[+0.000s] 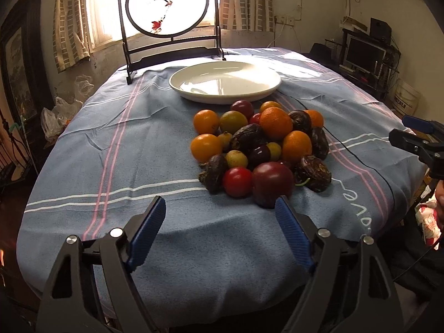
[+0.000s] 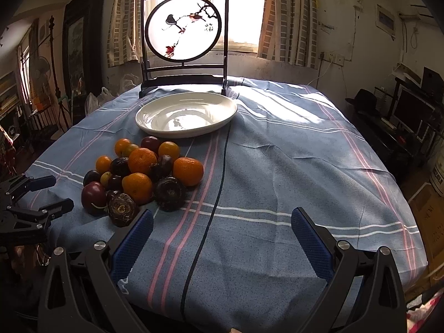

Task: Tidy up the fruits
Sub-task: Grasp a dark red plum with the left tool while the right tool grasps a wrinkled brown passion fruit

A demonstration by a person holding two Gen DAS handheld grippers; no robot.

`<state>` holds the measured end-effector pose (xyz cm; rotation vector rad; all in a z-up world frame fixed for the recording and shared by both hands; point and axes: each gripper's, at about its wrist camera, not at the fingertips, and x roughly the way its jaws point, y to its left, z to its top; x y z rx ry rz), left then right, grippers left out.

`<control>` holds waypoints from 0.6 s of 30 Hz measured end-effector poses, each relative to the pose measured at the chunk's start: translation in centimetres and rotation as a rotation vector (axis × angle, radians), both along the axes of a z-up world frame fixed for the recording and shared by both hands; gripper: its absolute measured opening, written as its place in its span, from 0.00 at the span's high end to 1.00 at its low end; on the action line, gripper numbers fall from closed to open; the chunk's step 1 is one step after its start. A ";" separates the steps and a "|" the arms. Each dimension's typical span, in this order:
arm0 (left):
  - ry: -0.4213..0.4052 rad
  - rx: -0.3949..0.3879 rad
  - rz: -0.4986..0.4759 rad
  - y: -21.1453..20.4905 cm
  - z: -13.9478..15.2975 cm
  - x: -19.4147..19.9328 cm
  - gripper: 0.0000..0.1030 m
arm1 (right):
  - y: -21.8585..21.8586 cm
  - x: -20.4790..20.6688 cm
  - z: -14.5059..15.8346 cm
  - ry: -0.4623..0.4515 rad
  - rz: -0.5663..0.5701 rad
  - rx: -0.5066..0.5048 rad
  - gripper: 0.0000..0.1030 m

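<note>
- The table [image 1: 155, 144] wears a blue cloth with pink and white stripes, creased in places, with sunlight falling across its far side.
- A heap of fruit [image 1: 260, 147] sits on the cloth: oranges, dark red plums, small yellow-green ones and dark brown knobbly ones, all touching.
- In the left wrist view the heap lies at about 1 o'clock from the left gripper [image 1: 220, 204]; its fingers [image 1: 145, 234] are spread wide with nothing between them.
- In the right wrist view the heap is at 10 o'clock from the right gripper [image 2: 222, 215], whose fingers [image 2: 312, 244] are likewise wide apart and hold nothing.
- A white plate [image 2: 155, 123] stands just beyond the fruit at 12 o'clock, with no fruit in it.
- A dark-framed screen [image 2: 184, 30] with a round bird painting stands upright behind the plate, at the table's far edge.
- A thin black cable [image 2: 219, 183] runs across the cloth from the plate toward the near edge.
- Behind: a bright window with checked curtains [image 2: 288, 19], and a monitor [image 1: 365, 52] on a cluttered shelf at 2 o'clock.
</note>
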<state>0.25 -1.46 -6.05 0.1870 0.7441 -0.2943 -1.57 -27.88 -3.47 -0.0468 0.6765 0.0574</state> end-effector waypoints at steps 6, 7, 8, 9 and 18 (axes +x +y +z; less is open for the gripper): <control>-0.032 0.069 -0.063 -3.8 -0.7 0.5 0.24 | 0.8 0.0 -0.3 0.008 0.023 -0.014 0.03; -0.023 0.078 -0.066 -4.2 -1.0 0.8 0.30 | 0.8 -0.1 -0.3 0.007 0.023 -0.018 0.03; -0.007 0.079 -0.072 -4.5 -1.3 1.2 0.42 | 0.7 -0.1 -0.2 0.006 0.021 -0.020 0.03; 0.020 0.061 -0.089 -4.6 -1.6 1.6 0.50 | 0.5 -0.1 -0.2 0.004 0.017 -0.019 0.03; 0.019 0.004 -0.100 -3.7 -0.9 0.6 0.64 | -0.8 0.6 -0.9 0.030 -0.004 0.024 0.03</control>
